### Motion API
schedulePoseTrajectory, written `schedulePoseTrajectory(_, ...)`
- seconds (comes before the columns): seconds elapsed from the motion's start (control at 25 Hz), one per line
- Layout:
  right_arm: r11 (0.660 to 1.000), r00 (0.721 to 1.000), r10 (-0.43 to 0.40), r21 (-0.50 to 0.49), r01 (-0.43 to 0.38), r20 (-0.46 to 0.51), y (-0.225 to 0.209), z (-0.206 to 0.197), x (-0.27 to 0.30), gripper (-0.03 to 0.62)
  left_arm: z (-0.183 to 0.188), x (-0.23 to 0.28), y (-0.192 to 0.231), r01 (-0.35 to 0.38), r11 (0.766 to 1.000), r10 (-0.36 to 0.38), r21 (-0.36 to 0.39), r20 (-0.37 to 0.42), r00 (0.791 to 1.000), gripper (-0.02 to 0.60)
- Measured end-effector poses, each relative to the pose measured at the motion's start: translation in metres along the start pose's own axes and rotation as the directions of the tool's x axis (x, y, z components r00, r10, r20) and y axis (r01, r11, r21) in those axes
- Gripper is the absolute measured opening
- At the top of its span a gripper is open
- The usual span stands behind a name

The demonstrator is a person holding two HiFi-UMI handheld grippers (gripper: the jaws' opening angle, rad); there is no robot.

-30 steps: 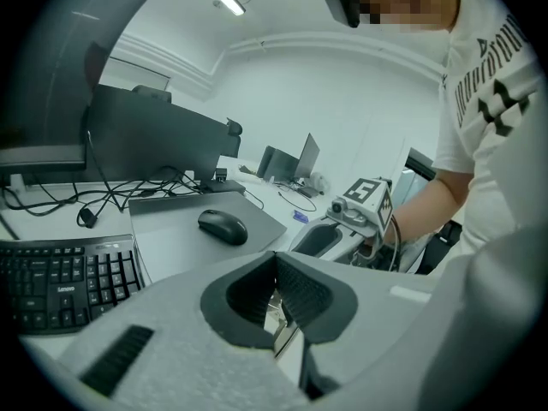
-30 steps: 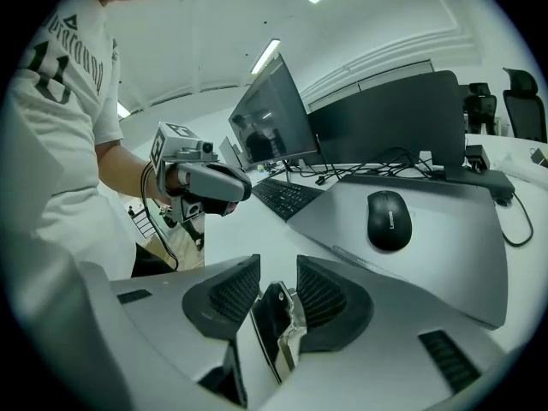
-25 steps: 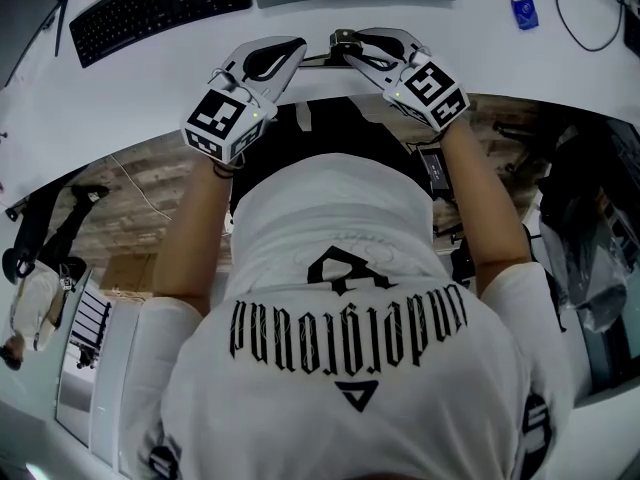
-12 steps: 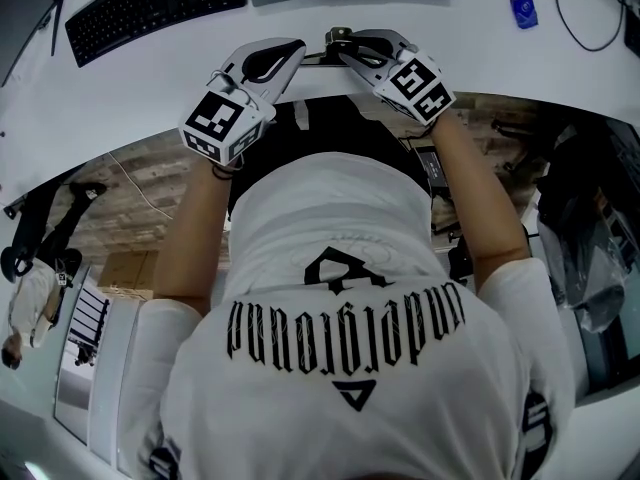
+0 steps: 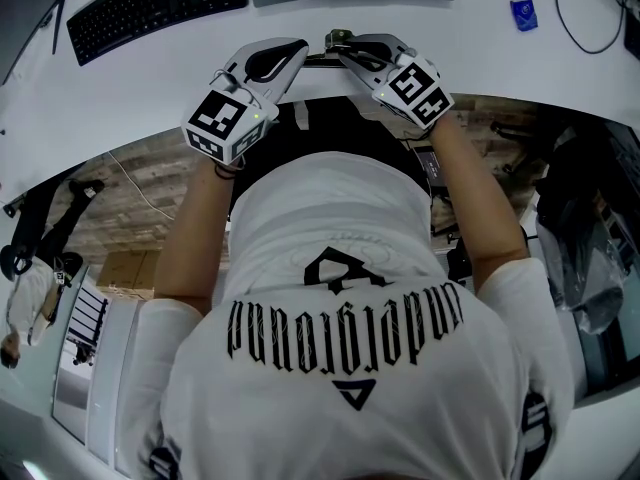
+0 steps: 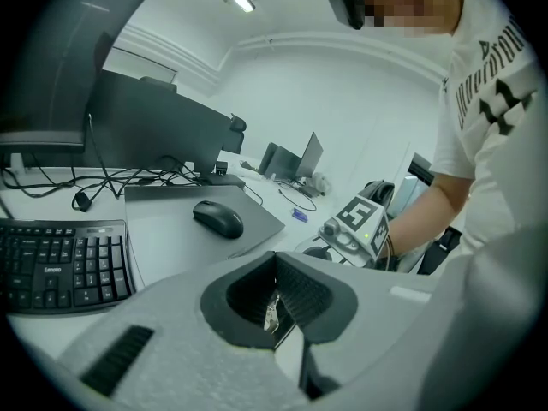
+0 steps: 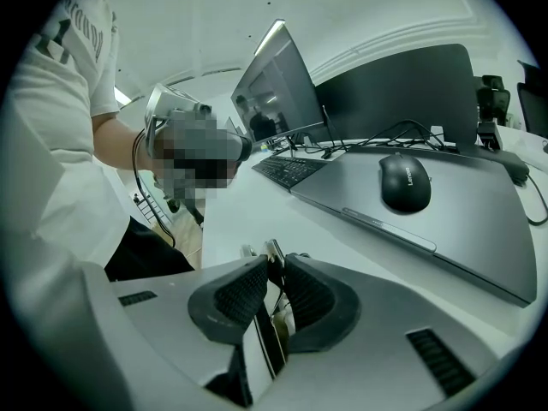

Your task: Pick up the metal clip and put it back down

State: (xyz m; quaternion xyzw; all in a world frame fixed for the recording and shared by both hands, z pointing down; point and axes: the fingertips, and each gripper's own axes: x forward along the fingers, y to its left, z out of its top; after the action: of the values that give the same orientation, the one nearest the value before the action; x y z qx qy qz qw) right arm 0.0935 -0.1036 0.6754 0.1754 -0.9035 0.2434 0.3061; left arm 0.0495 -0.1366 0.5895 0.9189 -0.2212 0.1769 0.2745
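Observation:
The metal clip (image 7: 274, 253) is pinched between the pads of my right gripper (image 7: 272, 268), and its wire ends stick up above the jaws. In the head view the clip (image 5: 338, 38) sits at the tip of the right gripper (image 5: 345, 48), just above the white desk's front edge. My left gripper (image 5: 296, 52) faces it from the left, tips almost meeting. In the left gripper view the left gripper (image 6: 276, 302) is shut, with a small shiny metal piece (image 6: 271, 313) showing between its pads.
On the white desk (image 5: 520, 58) lie a black keyboard (image 5: 150, 3), a grey mat (image 7: 445, 221) with a black mouse (image 7: 405, 182), cables and a small blue item (image 5: 524, 10). Monitors (image 6: 145, 131) stand at the back.
The right gripper has shifted a little to the left and farther from me with the clip. The left gripper has barely moved.

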Motion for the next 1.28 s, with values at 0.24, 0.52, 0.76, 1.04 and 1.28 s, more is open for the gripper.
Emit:
schedulePoseTrajectory(0.24, 1.000, 1.000, 0.019, 0.002, -0.019, -0.003, 0.010, 0.001, -0.002, 0.046, 0.003, -0.002, 0.000, -0.005, 1.000, 0.005, 0.010, 0.000, 1.000, 0.014)
schedulePoseTrajectory(0.52, 1.000, 1.000, 0.019, 0.003, -0.019, 0.002, 0.025, 0.005, -0.005, 0.031, 0.006, -0.010, -0.003, -0.022, 1.000, 0.022, 0.015, -0.008, 1.000, 0.014)
schedulePoseTrajectory(0.76, 1.000, 0.999, 0.007, -0.028, -0.006, 0.037, 0.033, 0.027, -0.016, 0.029, 0.014, -0.025, -0.009, -0.034, 0.999, 0.034, 0.028, 0.003, 0.999, 0.014)
schedulePoseTrajectory(1.04, 0.996, 0.997, -0.009, -0.087, 0.016, 0.077, 0.043, 0.060, -0.040, 0.028, 0.034, -0.048, -0.019, -0.065, 0.997, 0.063, 0.045, 0.043, 0.997, 0.014)
schedulePoseTrajectory(1.28, 0.991, 0.993, -0.017, -0.128, 0.032, 0.117, 0.051, 0.091, -0.063, 0.028, 0.056, -0.070, -0.023, -0.098, 0.992, 0.091, 0.076, 0.086, 0.992, 0.014)
